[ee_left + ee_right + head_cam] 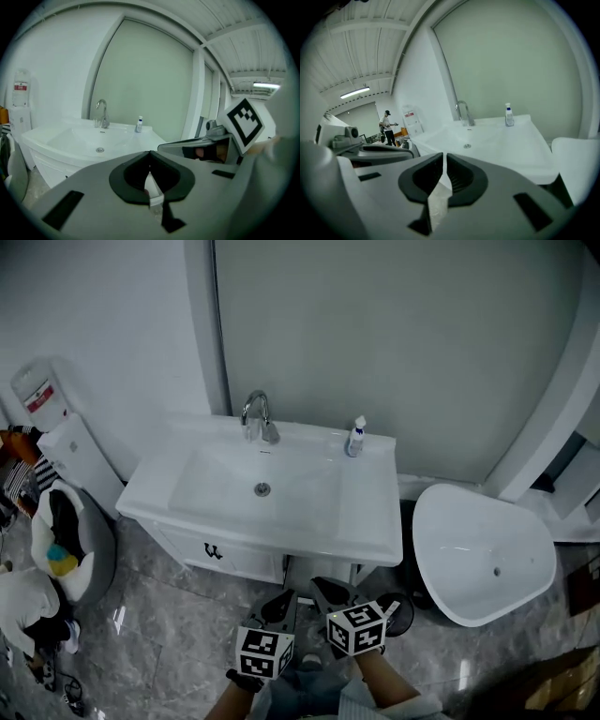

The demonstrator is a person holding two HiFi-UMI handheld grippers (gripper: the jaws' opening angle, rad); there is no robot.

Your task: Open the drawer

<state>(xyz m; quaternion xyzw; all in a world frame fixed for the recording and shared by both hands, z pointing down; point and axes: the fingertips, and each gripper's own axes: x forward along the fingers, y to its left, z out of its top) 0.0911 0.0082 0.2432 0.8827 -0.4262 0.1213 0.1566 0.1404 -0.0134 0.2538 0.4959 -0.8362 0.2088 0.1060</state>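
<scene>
Head view: drawer [220, 554] shut under sink [375, 521], bottle [355, 438] on rim.

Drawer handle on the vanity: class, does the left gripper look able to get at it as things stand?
Probably yes. The drawer handle faces out on the vanity front, and nothing stands between it and the left gripper, which hangs apart from it with jaws together; it would need to open first.

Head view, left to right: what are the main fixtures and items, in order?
water dispenser → faucet → spray bottle → white tub
</scene>
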